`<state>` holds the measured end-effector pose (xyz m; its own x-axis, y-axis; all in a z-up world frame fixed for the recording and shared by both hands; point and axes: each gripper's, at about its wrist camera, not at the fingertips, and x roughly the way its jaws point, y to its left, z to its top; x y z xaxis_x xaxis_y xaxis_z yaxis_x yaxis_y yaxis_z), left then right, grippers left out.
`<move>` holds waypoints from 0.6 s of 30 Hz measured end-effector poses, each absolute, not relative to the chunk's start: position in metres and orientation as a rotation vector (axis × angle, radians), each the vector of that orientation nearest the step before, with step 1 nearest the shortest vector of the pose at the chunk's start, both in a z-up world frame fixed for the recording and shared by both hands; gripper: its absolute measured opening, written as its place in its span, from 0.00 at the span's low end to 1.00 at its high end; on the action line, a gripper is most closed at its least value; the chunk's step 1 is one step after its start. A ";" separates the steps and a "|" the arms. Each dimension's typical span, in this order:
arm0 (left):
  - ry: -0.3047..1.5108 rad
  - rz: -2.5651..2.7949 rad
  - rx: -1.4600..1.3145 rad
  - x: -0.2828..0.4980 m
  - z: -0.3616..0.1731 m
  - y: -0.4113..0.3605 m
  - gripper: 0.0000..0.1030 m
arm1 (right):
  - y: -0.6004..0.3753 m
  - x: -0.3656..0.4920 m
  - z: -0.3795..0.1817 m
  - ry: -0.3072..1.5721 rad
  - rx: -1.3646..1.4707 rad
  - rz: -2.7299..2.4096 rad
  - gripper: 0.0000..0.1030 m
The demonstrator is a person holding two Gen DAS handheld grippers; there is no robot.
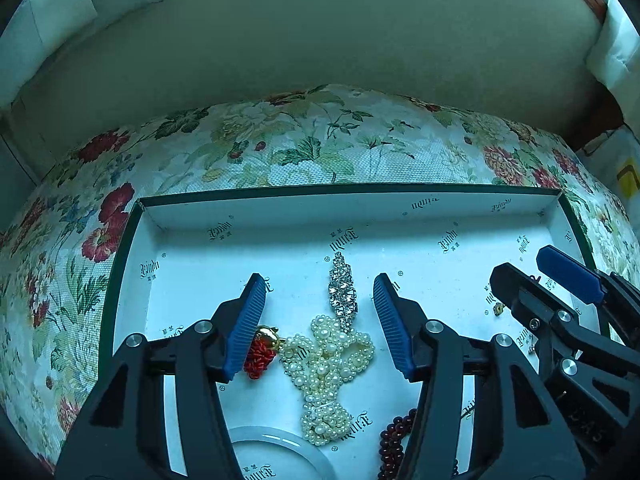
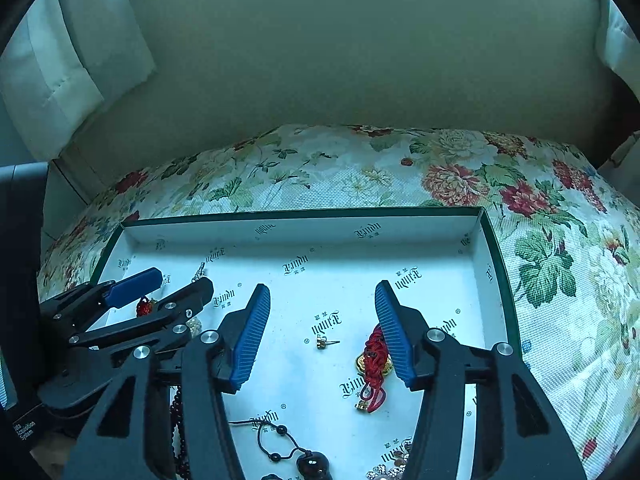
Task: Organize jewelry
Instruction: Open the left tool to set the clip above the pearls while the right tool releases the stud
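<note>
Both of your grippers hover with fingers spread apart over the white printed tray point(image 1: 440, 208), which sits on a floral cushion point(image 1: 304, 140). Your left gripper point(image 1: 320, 320) frames the pearl bow brooch point(image 1: 328, 364), with a rhinestone clip point(image 1: 343, 292) at its 12 o'clock. Your right gripper point(image 2: 320, 328) frames a gold stud earring point(image 2: 323, 342); a red knotted charm point(image 2: 374, 364) lies at the earring's 4 o'clock, by the right finger.

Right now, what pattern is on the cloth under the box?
Floral: red blooms, green leaves on white cloth; clearest in the right wrist view.
</note>
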<state>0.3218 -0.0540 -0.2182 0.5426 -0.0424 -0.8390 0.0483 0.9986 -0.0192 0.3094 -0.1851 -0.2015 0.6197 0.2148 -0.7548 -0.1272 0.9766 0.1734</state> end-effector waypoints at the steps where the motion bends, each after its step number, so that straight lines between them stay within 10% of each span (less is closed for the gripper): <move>1: 0.996 -0.053 0.005 0.321 -0.218 -0.054 0.57 | -0.185 0.309 -0.202 0.879 0.104 0.195 0.53; 18: 0.924 -0.022 0.016 0.271 -0.187 -0.049 0.72 | -0.189 0.259 -0.175 0.798 0.055 0.135 0.66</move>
<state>0.2709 -0.0488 -0.1867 0.6027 -0.0122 -0.7979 0.0263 0.9996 0.0046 0.2586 -0.1885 -0.1746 0.6902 0.1417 -0.7096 -0.0999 0.9899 0.1005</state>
